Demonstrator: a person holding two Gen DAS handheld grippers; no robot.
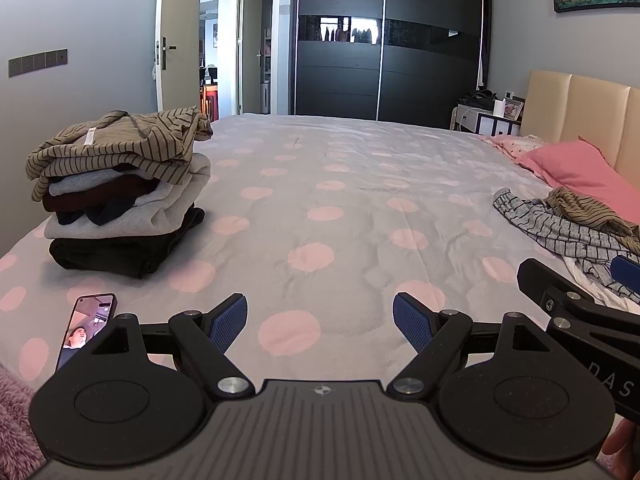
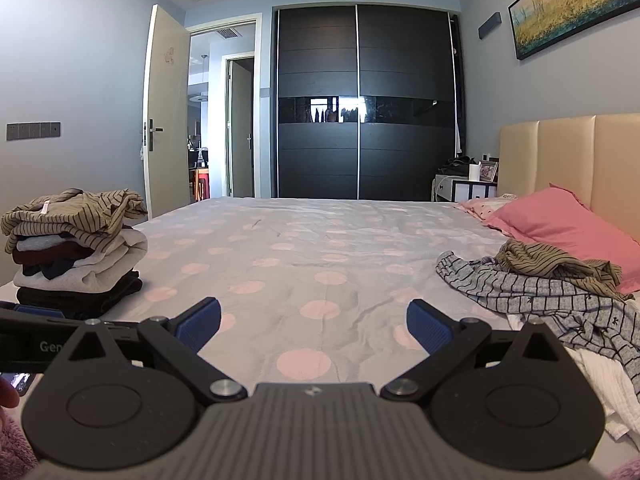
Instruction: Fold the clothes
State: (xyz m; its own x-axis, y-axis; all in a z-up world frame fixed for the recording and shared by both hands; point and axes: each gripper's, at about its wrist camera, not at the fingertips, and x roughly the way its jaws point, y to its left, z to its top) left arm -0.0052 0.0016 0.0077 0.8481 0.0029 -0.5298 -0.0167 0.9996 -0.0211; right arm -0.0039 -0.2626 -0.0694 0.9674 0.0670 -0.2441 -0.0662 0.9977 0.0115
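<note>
Both tools low over bed (image 1: 320, 208): left tool (image 1: 320, 322), right tool (image 2: 314, 326), jaws spread, empty.

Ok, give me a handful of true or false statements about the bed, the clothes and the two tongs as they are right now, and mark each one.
1. Both the left tongs and the right tongs are open and hold nothing. True.
2. The folded stack has a striped top as its uppermost piece. True.
3. The unfolded clothes lie next to the folded stack. False: they lie on the opposite side of the bed, by the pink pillow.
4. A phone lies on the bedspread near the folded stack. True.
5. The wardrobe doors stand open. False: they are closed.
</note>
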